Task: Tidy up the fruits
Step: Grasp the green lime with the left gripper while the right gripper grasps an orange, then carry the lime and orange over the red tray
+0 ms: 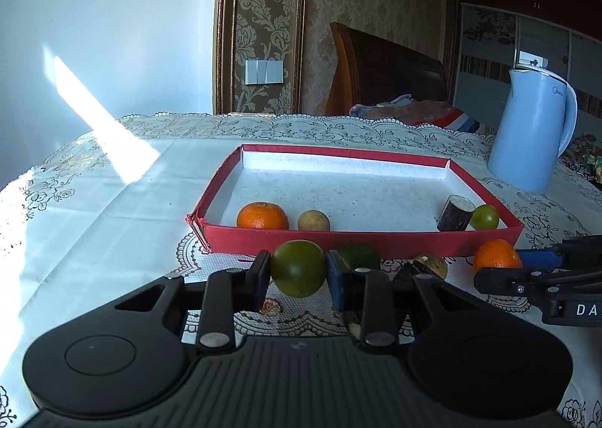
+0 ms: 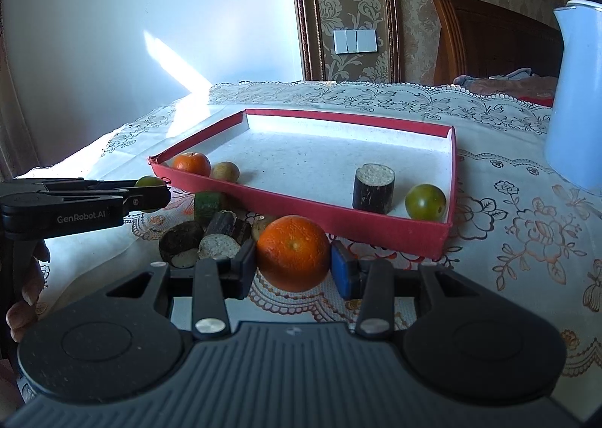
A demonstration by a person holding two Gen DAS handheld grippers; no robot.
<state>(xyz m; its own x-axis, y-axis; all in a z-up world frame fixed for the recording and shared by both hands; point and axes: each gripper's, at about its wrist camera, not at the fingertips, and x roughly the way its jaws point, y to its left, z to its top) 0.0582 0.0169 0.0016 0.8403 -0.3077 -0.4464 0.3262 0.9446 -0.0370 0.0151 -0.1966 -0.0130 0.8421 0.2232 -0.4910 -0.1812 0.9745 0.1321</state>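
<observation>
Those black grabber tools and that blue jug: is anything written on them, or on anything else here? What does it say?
"GenRobot.AI": white letters on the side of the left gripper, in the right wrist view.
"DA": white letters on the right gripper in the left wrist view, cut off by the picture's edge.
A small grey brand mark near the top of the blue kettle: too small and blurred to read.
Nothing else legible.

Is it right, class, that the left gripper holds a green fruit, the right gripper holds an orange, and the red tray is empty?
Not quite. The left gripper does hold a green fruit and the right gripper an orange, but the red tray is not empty: the right wrist view shows four pieces already lying inside it.
</observation>
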